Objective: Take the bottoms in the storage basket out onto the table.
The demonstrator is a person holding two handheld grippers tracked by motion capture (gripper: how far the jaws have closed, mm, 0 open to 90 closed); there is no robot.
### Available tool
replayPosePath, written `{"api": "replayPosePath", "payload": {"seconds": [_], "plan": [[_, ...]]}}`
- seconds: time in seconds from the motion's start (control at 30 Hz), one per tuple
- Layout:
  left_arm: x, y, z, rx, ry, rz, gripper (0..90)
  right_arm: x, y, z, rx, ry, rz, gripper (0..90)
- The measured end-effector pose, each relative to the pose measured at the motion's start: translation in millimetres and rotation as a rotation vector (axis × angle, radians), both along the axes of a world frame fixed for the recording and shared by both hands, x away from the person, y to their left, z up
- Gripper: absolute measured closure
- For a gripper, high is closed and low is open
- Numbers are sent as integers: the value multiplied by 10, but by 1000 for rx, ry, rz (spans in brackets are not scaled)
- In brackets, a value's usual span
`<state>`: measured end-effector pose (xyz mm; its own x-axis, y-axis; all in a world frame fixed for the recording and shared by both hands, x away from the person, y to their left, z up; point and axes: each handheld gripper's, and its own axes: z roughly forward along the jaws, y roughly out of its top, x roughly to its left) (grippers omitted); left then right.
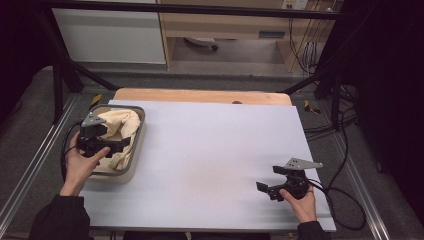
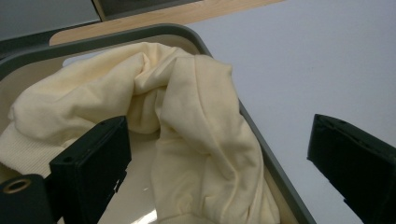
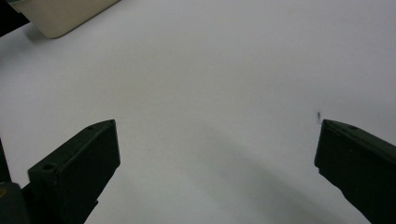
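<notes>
A cream-yellow cloth [image 1: 122, 127] lies bunched in a beige tub with a grey rim [image 1: 113, 175] at the left edge of the white table top [image 1: 215, 150]. My left gripper [image 1: 112, 137] hovers over the tub, open. In the left gripper view its jaws stand wide apart on either side of a fold of the cloth [image 2: 196, 107], without touching it, and the tub's rim [image 2: 275, 170] runs under the right jaw. My right gripper [image 1: 270, 178] rests low at the front right of the table, open and holding nothing. Between the right gripper [image 3: 217, 130] jaws lies bare white surface.
A corner of the tub [image 3: 70, 14] shows far off in the right gripper view. A wooden strip [image 1: 200, 95] edges the table's far side. Black cables [image 1: 345, 192] trail off the right side. Metal frame rails run along both sides of the table.
</notes>
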<state>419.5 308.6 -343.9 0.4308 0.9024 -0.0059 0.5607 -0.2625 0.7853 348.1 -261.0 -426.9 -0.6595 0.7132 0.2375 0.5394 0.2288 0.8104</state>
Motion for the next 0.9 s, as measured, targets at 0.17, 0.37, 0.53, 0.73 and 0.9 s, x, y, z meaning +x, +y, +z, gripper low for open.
{"api": "replayPosePath", "payload": {"seconds": [0.17,0.37,0.53,0.73,0.9], "plan": [[100,-10,-17,13,12,18,57,-2,-5,5,2,-2,-1,5],[195,16,-47,12,19,53,65,1,-4,4,1,-3,0,5],[278,23,-66,25,32,73,77,-1,-2,3,2,-1,-2,5],[384,17,-78,33,42,101,99,1,0,1,1,-1,-1,5],[461,-27,-91,46,53,100,106,1,-1,0,0,-1,-2,5]]}}
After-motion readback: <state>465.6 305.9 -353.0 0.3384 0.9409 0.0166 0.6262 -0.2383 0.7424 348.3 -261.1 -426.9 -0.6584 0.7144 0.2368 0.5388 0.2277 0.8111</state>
